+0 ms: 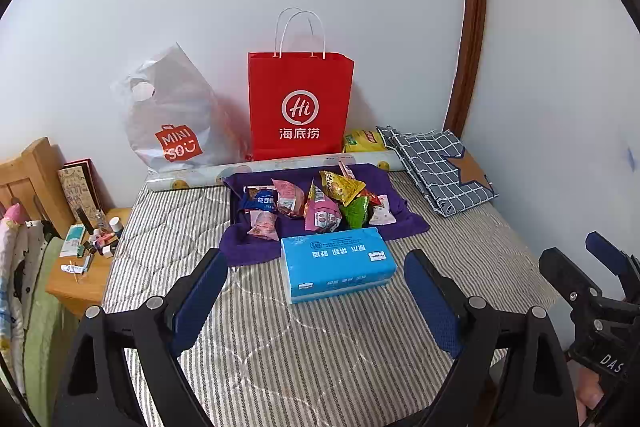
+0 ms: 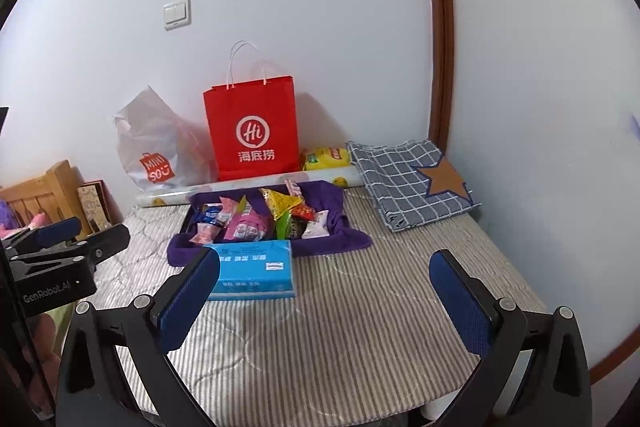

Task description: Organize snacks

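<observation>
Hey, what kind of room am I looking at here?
Probably a bedroom: a striped mattress fills the corner, a wooden headboard stands at its side, and a bedside table holds small toiletries.

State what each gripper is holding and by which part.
Nothing is held. The left gripper and right gripper both stand open over the striped mattress, short of the blue tissue pack.

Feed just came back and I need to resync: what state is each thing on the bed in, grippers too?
Left gripper: open, empty.
Right gripper: open, empty.
Snacks: piled loose on the purple cloth.
Purple cloth: spread out, rumpled.
Tissue pack: lying flat, in front of the snacks.
Red bag: upright against the wall.
White bag: slumped against the wall.
Checked cloth: folded.
Paper roll: rolled up, lying behind the cloth.
</observation>
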Motion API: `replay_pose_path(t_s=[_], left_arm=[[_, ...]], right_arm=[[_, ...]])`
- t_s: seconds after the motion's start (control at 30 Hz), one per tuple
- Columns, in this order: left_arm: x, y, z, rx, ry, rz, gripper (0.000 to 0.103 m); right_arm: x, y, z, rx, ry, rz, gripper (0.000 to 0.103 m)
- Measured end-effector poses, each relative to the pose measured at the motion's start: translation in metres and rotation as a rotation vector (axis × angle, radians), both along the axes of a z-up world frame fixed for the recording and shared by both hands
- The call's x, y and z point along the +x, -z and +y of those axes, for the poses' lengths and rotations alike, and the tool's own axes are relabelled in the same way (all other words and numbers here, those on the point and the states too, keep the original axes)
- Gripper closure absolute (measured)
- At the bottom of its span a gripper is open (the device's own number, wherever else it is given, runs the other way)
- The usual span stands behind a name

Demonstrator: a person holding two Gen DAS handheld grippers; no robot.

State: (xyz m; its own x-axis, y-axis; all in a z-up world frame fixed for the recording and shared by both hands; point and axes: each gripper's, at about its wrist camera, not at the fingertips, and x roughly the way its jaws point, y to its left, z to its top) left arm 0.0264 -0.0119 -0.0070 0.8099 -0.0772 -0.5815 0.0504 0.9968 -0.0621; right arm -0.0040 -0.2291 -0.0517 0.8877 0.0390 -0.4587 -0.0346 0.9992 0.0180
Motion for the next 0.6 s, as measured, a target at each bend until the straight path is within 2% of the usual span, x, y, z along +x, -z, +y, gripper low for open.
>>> replay_pose_path(t_s=[0.6], left_arm=[[0.0004, 0.0001, 0.0008, -0.004, -0.001, 0.004, 0.014]], right_arm=[[-0.0017, -0.0013, -0.0001, 0.005, 0.007, -0.005, 0.000]])
